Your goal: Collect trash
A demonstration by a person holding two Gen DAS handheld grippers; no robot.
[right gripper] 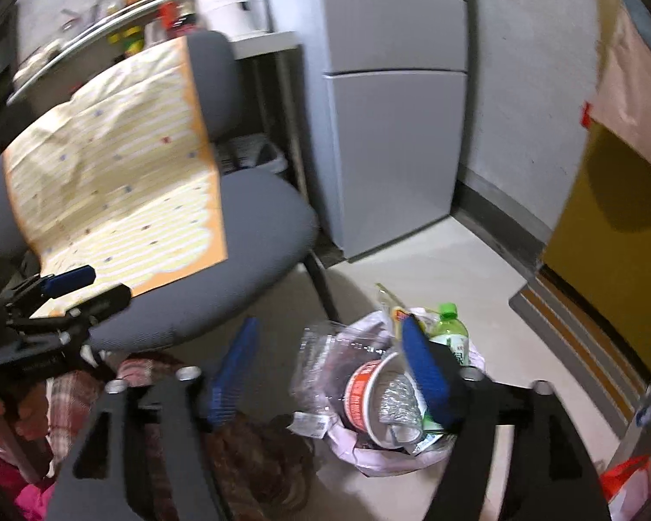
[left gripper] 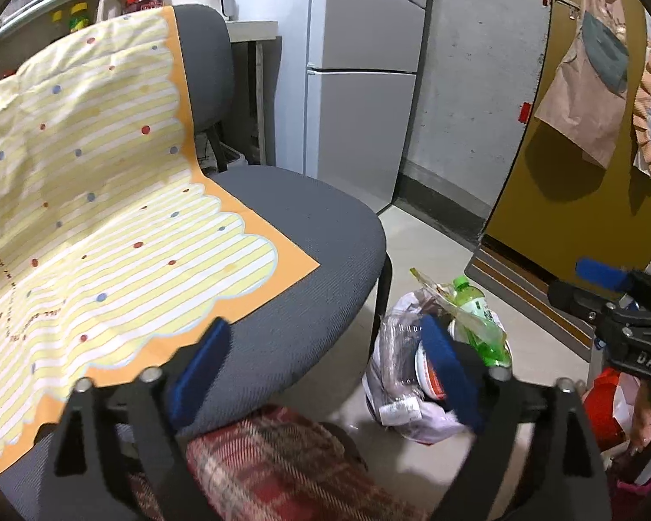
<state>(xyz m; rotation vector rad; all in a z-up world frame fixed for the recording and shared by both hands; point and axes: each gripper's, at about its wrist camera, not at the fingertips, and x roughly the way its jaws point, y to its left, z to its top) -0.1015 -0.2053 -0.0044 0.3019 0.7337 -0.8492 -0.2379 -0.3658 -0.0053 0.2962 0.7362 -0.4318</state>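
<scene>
1. Patterned paper sheet (left gripper: 108, 199): draped over back and seat of grey chair (left gripper: 308, 234), probably left there, not yet gathered.
2. Left gripper (left gripper: 325, 373): tongs wide, nothing between them, poised over the seat's front edge.
3. Trash bag (right gripper: 369, 451): on the floor just beside the chair leg, mouth gaping to take refuse; holds green bottle (right gripper: 453, 334) and paper cup (right gripper: 369, 395).
4. Right gripper (right gripper: 330, 373): tongs wide, empty, above the bag.

One chair (left gripper: 308, 234), one trash bag (right gripper: 369, 456), one green bottle (right gripper: 453, 334).
</scene>
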